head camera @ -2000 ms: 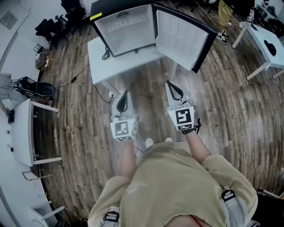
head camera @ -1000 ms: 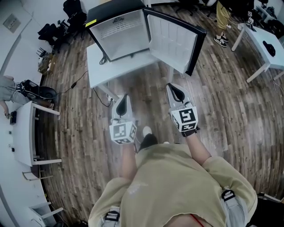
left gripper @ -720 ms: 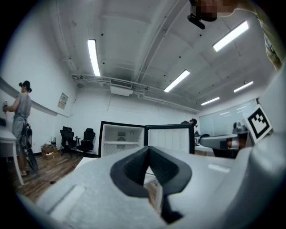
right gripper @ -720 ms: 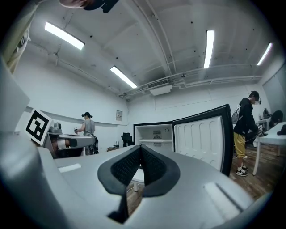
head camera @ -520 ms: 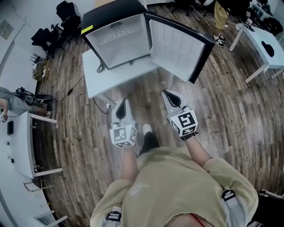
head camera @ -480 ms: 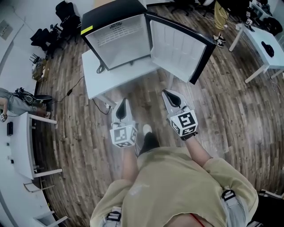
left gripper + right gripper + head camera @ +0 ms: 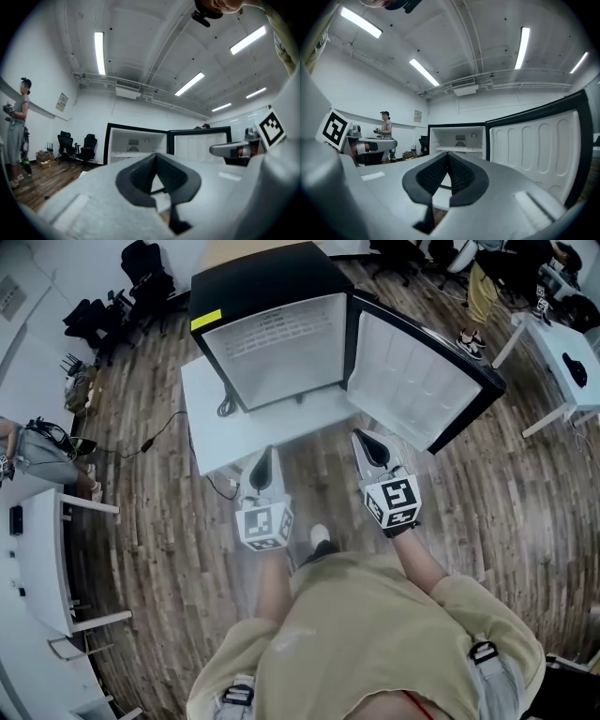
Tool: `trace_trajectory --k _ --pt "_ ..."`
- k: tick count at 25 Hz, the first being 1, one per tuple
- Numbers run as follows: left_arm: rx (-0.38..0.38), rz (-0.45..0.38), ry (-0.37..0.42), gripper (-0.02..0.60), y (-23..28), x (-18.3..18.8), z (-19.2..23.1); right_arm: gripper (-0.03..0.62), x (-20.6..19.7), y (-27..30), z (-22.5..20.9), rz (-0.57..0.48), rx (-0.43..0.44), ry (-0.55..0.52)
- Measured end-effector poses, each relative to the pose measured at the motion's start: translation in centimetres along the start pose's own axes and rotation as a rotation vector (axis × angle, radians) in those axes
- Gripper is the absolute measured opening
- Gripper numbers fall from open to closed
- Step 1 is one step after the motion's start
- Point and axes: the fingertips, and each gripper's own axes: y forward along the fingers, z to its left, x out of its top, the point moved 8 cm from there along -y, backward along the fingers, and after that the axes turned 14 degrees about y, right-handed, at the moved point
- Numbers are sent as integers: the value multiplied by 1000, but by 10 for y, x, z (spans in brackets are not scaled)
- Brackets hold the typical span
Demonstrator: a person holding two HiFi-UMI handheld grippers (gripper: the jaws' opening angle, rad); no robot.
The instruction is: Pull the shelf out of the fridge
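Observation:
A small black fridge (image 7: 258, 282) stands on a white table (image 7: 211, 423) with its door (image 7: 417, 390) swung open to the right. A white shelf (image 7: 272, 338) lies across its white inside, also seen in the left gripper view as the shelf (image 7: 131, 153) and in the right gripper view as the shelf (image 7: 459, 149). My left gripper (image 7: 265, 456) and right gripper (image 7: 366, 437) are both shut and hold nothing. They point at the fridge from just short of the table's front edge. The left gripper (image 7: 155, 154) and right gripper (image 7: 447, 153) show their pads pressed together.
A cable (image 7: 225, 407) hangs from the table's front. A person (image 7: 37, 442) stands at the far left by a white desk (image 7: 37, 549). Black chairs (image 7: 141, 268) stand at the back left. Another white desk (image 7: 562, 352) is at the right. The floor is wood plank.
The fridge and table have come closer and shifted right in the head view. Both grippers stay shut and side by side, now near the table's front edge.

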Motion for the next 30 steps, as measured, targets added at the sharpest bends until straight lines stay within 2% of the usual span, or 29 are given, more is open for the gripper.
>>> trace_trajectory --k 5,12,16,20,25,30 --pt "-32 1 -67 0 38 -11 40 3 -1 56 0 17 -27 0" --pt "-56 5 -77 1 77 -29 80 3 -3 115 -10 23 -66 17" --pt "-62 20 -109 2 100 -40 90 5 -5 132 -20 37 -77 40" --pt "-83 22 -129 2 130 -47 90 4 -12 157 -35 69 -60 63" --pt "-77 44 -180 2 171 -55 90 5 -11 199 -56 68 -19 152" --pt "-21 9 -167 2 201 -53 100 5 -9 231 -71 83 17 204"
